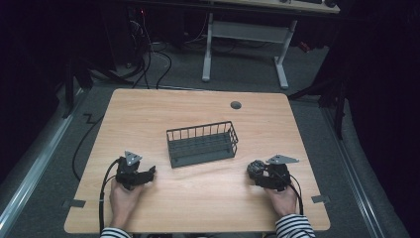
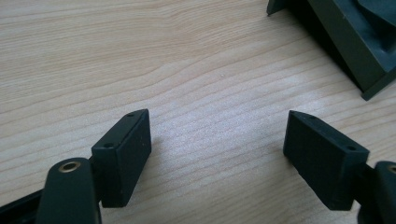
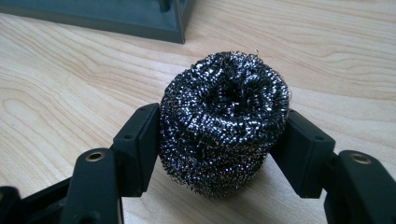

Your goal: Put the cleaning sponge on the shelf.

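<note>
My right gripper point(image 3: 219, 140) low in frame, jaws pressed on both sides of the steel wool scourer point(image 3: 223, 121), scourer resting on the bench point(image 3: 56, 88), my left gripper point(image 2: 217, 154) jaws apart over bare wood, wire basket point(image 1: 201, 144) centre.

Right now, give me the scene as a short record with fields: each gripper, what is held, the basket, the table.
right gripper: jaws pressed on both sides of the steel wool scourer, squeezing it
scourer: round wire ball, at the table surface, in front of the basket's near right corner
left gripper: jaws apart, nothing between them, over bare wood
basket: dark wire basket, mid-table, upright, nothing seen inside
table: light wood, a round grey cap near the far edge
hands: both low at the near edge, one either side of the basket
</note>
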Demonstrator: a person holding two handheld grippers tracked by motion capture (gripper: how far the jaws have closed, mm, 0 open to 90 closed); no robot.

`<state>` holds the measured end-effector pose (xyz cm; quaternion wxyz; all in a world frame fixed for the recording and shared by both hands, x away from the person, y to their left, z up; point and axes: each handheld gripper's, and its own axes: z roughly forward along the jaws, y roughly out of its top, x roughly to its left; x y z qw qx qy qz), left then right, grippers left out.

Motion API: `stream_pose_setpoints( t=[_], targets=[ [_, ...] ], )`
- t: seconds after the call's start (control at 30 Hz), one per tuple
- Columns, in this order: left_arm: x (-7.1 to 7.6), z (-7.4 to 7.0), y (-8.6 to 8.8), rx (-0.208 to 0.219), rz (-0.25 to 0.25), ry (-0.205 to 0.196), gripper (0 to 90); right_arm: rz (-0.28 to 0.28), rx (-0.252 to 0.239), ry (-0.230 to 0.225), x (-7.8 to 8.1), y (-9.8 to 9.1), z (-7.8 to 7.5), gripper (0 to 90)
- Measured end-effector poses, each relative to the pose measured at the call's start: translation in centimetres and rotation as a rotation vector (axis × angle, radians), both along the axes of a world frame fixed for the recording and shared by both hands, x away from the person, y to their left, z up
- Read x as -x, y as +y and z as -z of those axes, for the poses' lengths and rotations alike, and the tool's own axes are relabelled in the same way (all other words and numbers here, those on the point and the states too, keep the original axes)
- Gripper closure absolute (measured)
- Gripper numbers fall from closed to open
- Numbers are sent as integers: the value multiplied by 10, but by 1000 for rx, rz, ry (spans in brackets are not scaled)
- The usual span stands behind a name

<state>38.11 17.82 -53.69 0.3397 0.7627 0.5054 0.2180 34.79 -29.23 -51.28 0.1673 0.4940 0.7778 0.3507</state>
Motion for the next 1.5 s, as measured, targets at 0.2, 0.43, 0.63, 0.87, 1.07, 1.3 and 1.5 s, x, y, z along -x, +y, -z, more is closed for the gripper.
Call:
stream_pose_setpoints(
  t=[0.2, 0.43, 0.63, 0.87, 1.07, 1.3, 1.5],
  targets=[
    [0, 0, 0, 1, 0, 0, 236, -1, -17, -13, 3, -2, -4, 369],
    [0, 0, 0, 1, 0, 0, 236, -8, -35, -24, 6, -5, -10, 371],
    [0, 0, 0, 1, 0, 0, 235, -19, -44, -24, 7, -5, -19, 371],
    [0, 0, 0, 1, 0, 0, 236, -38, -62, -35, 5, 1, -32, 371],
    [0, 0, 0, 1, 0, 1, 236, -87, -87, -48, 2, 11, -47, 371],
    [0, 0, 0, 0, 0, 0, 236, -116, -100, -63, -6, 18, -62, 370],
    [0, 0, 0, 1, 0, 0, 236, -141, -97, -82, -15, 26, -77, 371]
  ],
)
